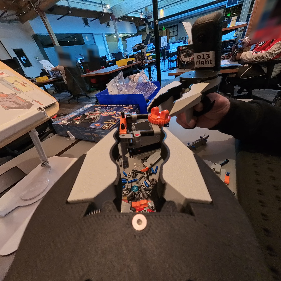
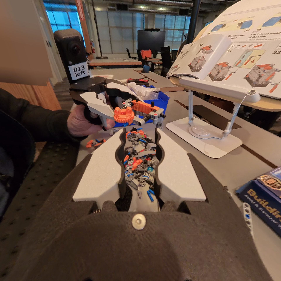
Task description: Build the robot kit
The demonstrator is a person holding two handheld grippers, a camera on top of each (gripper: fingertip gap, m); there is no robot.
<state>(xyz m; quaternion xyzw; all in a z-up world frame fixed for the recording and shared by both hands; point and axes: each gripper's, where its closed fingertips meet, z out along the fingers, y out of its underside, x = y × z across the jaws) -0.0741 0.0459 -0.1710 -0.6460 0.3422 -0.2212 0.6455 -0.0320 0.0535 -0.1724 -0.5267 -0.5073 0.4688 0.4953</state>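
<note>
My left gripper (image 1: 139,131) is shut on a grey, black and orange brick assembly (image 1: 139,130) and holds it above the table. An orange gear (image 1: 158,117) sits on the assembly's upper right corner. My right gripper (image 1: 159,111) comes in from the right, open, with its tips on either side of the gear's top. In the right wrist view my right gripper (image 2: 139,130) is open and empty over a pile of loose small pieces (image 2: 139,159). Just beyond it the left gripper (image 2: 120,111) holds the assembly (image 2: 146,111) with the gear (image 2: 124,116).
An open instruction booklet (image 2: 228,60) rests on a white stand (image 2: 203,136). A blue bin (image 1: 124,98) with plastic bags and a dark kit box (image 1: 94,120) lie behind. A small grey beam piece (image 1: 197,140) and a few loose parts (image 1: 226,177) lie at the right beside a black mat (image 1: 258,182). Some 5 centimeters of space lies between my two pairs of fingers.
</note>
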